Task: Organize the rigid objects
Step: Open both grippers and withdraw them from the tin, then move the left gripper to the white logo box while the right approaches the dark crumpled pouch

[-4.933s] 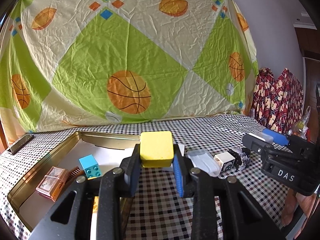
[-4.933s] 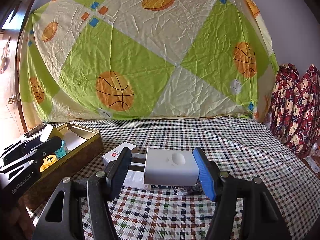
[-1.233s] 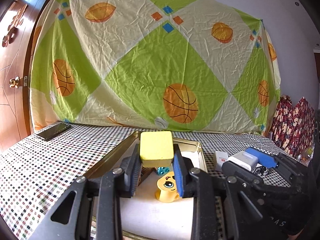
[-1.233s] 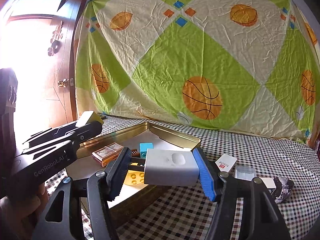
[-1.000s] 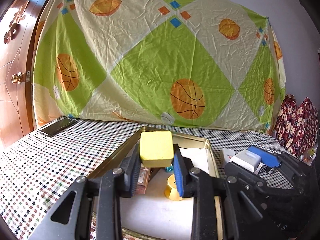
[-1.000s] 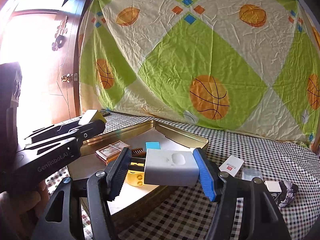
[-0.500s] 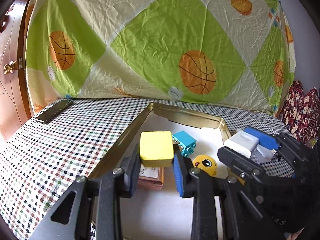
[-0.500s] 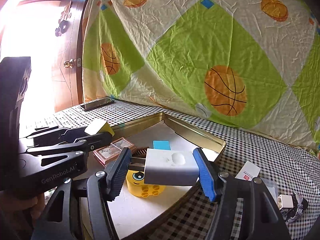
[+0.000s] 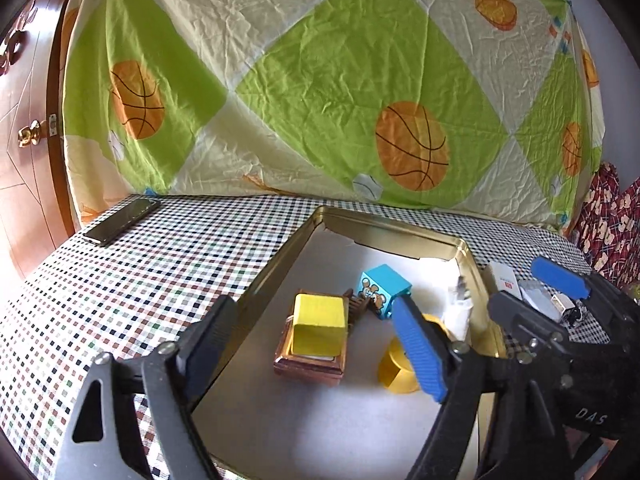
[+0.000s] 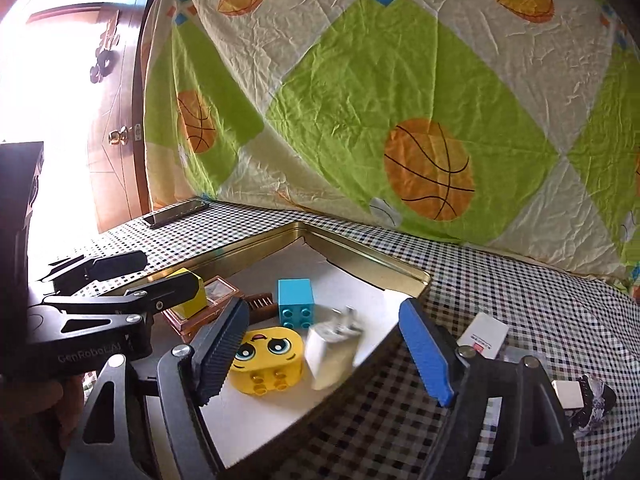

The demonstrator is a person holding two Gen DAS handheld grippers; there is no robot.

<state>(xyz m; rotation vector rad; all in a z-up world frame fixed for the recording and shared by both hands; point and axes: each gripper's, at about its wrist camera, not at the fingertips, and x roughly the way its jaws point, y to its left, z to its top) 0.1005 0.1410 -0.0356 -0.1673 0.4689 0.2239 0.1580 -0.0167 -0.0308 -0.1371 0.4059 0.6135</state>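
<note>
1. So, my left gripper (image 9: 320, 344) jaws are opening, nothing pinched; yellow block (image 9: 319, 329) sits atop the copper box (image 9: 308, 364) in the tin (image 9: 384, 226) — could slide off w/ a bump.
2. My right gripper (image 10: 328, 344) jaws are opening; white plug (image 10: 330, 350), blurred, is loose btwn them at 6 o'clock of the blue brick (image 10: 296, 306), near the tin's edge — may bounce out onto the bench (image 10: 500, 280).

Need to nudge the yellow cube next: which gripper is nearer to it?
Left. The left gripper, jaws opening, has the yellow cube between its fingers, resting on the brown case. The right gripper opens over the white charger, beside the cube.
</note>
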